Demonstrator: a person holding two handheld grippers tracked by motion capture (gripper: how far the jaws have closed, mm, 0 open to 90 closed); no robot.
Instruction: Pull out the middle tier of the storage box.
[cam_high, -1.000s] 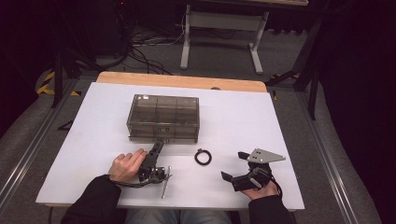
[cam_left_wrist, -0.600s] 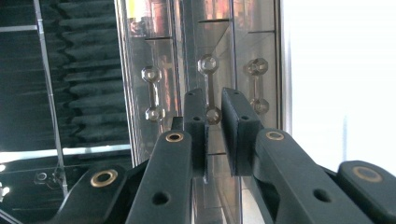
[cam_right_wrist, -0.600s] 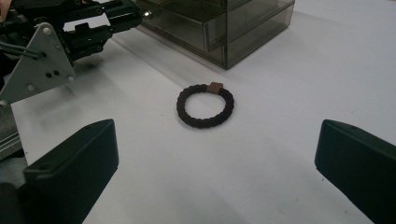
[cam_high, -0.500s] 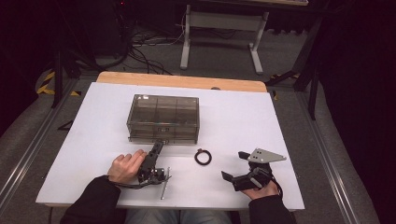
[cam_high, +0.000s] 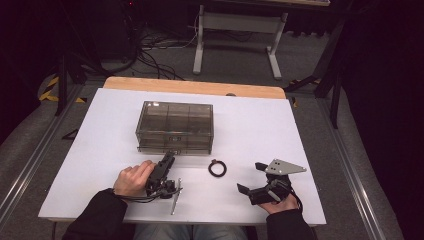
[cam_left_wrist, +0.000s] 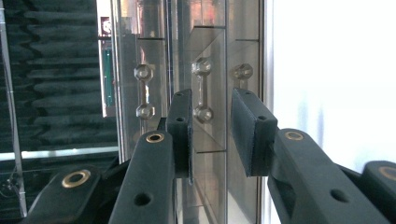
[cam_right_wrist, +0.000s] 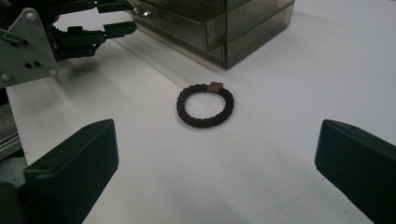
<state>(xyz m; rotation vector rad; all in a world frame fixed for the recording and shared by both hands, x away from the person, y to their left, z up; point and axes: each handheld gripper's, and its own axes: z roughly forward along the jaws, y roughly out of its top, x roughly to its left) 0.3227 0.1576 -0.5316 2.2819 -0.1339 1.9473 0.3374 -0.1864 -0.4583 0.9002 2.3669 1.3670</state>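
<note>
Two claws sit on a white table (cam_high: 100, 150). The left claw (cam_left_wrist: 210, 126), jaws just opening, stands narrowly parted around a drawer handle (cam_left_wrist: 201, 88) of the box (cam_high: 175, 125). The right claw (cam_right_wrist: 210, 186) gapes wide, near a bracelet (cam_right_wrist: 204, 106).

We see the table (cam_high: 100, 150) filling the middle of the high view, with the drawer box (cam_high: 175, 126) standing on it just above the frame's centre. Below and right of the box lies the hair tie (cam_high: 217, 168), apart from it. The left gripper (cam_high: 167, 159) sits at lower left of centre, its tips right at the box's front edge (in the left gripper view a drawer handle (cam_left_wrist: 201, 88) stands just beyond the gap between the jaws). The right gripper (cam_high: 252, 177) rests at lower right, the hair tie lying to its left between the two grippers.
</note>
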